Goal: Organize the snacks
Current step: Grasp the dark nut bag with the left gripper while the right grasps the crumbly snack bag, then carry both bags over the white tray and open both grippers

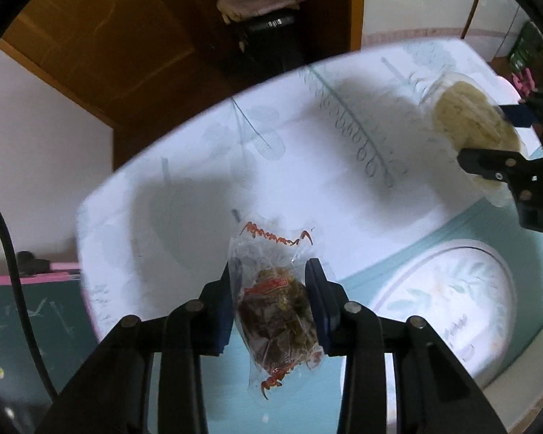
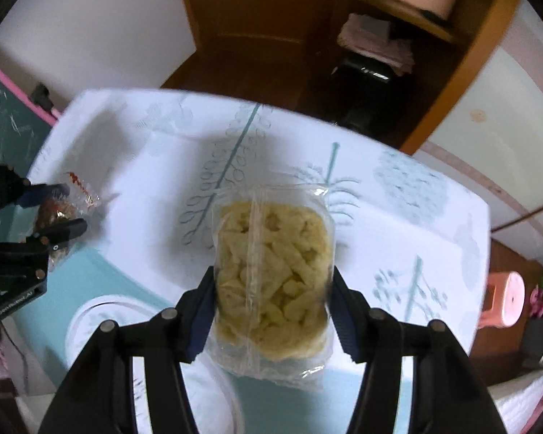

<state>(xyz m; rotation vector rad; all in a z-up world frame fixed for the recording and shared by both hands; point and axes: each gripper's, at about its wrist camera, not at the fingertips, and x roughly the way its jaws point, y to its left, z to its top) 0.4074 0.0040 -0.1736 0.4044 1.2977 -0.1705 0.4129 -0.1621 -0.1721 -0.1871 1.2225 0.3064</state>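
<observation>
My left gripper point(image 1: 271, 275) is shut on a small clear packet of brown snack with red edges point(image 1: 277, 303), held above the table. My right gripper point(image 2: 273, 282) is shut on a clear bag of pale yellow crisps point(image 2: 273, 271), also held up over the table. In the left wrist view the right gripper point(image 1: 496, 133) and its yellow bag point(image 1: 467, 123) show at the far right. In the right wrist view the left gripper point(image 2: 67, 206) and its brown packet point(image 2: 54, 213) show at the far left.
A white tablecloth with teal leaf prints point(image 1: 235, 152) covers the table. A round white plate with a floral pattern point(image 1: 452, 289) lies on a teal mat point(image 2: 134, 282) near me. A wooden cabinet point(image 2: 271, 18) stands behind. A pink stool point(image 2: 503, 303) is at the right.
</observation>
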